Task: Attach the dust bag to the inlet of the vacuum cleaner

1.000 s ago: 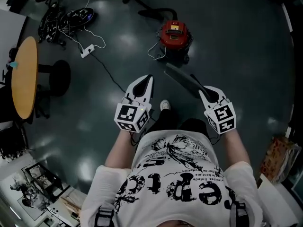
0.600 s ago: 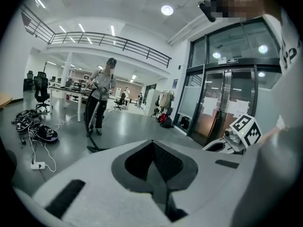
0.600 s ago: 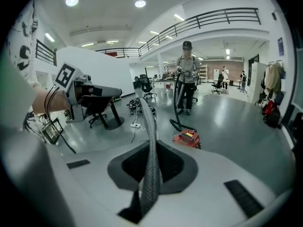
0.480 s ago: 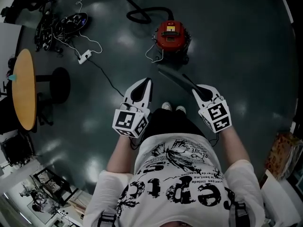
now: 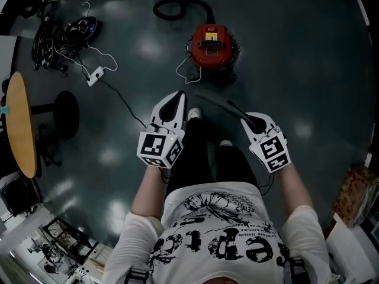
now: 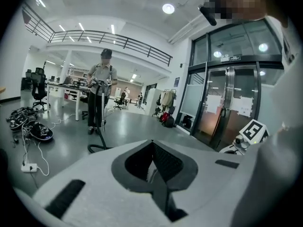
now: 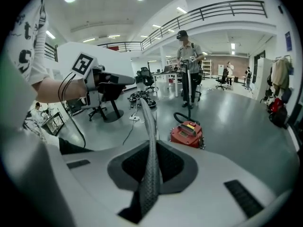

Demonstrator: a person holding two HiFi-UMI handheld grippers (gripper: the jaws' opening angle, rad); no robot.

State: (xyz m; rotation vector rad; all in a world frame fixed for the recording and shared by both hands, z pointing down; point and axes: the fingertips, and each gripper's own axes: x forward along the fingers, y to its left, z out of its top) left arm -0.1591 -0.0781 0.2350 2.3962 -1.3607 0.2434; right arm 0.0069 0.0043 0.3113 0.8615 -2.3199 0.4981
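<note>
Dust bag (image 7: pixel 150 126): flat, thin, grey. Seen edge-on in right gripper view as a narrow band with a dimpled, woven texture and a slight curve toward its upper end. Lower end clamped between fingers (image 7: pixel 222 174) of right gripper (image 7: pixel 152 148). Free end raised in the air, reaching toward vacuum cleaner (image 5: pixel 214 45) but well apart from it. In head view, a dark slanted strip just below vacuum cleaner, on its near side.

Vacuum cleaner: red, squat, yellow label on top, upright on dark glossy floor (image 5: pixel 308 52). Black hose (image 5: pixel 177 7) looped on its far side.

Left gripper (image 5: pixel 179 94): on near side of vacuum cleaner, offset to its left in head view. Fingers (image 6: pixel 90 174) clenched together, nothing between them.

Power strip (image 5: pixel 93 76) with white cable: on floor, left of vacuum cleaner.

Cable heap (image 5: pixel 59 31): farther left of vacuum cleaner.

Round wooden table (image 5: pixel 15 129), black stool (image 5: pixel 56 114): far left of vacuum cleaner.

Person (image 7: pixel 188 56): standing beyond vacuum cleaner in right gripper view, hands on an upright wand.
</note>
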